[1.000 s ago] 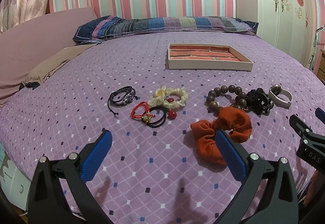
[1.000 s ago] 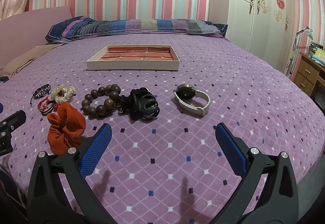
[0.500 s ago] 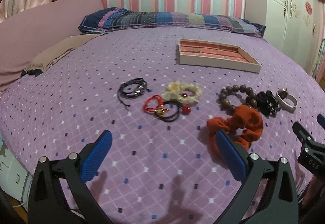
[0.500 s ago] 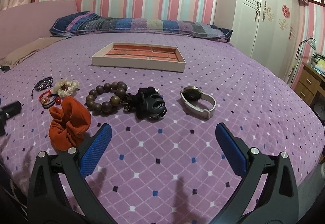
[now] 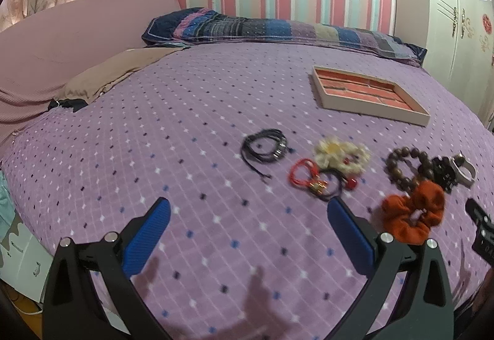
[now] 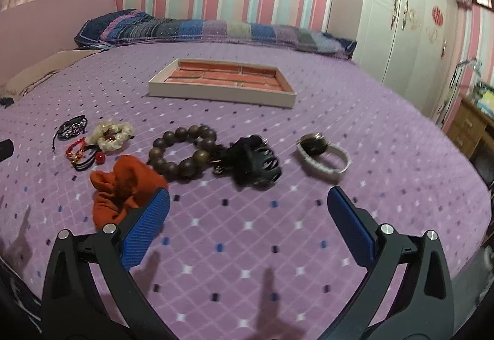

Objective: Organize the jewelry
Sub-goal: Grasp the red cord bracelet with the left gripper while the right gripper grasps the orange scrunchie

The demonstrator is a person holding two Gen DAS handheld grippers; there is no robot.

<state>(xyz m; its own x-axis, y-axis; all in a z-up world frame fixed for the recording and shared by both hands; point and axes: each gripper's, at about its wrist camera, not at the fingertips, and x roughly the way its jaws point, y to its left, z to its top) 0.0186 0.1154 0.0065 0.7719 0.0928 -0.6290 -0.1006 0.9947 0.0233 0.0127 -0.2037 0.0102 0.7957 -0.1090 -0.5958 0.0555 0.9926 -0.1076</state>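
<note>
Both the left gripper and right gripper hover spread wide, empty. Near the bed's front edge lie a wooden bead bracelet, rust fabric scrunchie, black claw clip and white-strapped watch. The shallow compartmented tray sits mid-quilt, toward the striped pillow.

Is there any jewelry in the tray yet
No, the tray shows only bare red compartments, while the wooden bead bracelet and watch lie on the bedspread.

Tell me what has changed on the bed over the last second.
Only the grippers moved: the left gripper swung leftward, the right gripper edged closer to the claw clip. Both stayed open, holding nothing. The jewelry and tray lie where they were.
</note>
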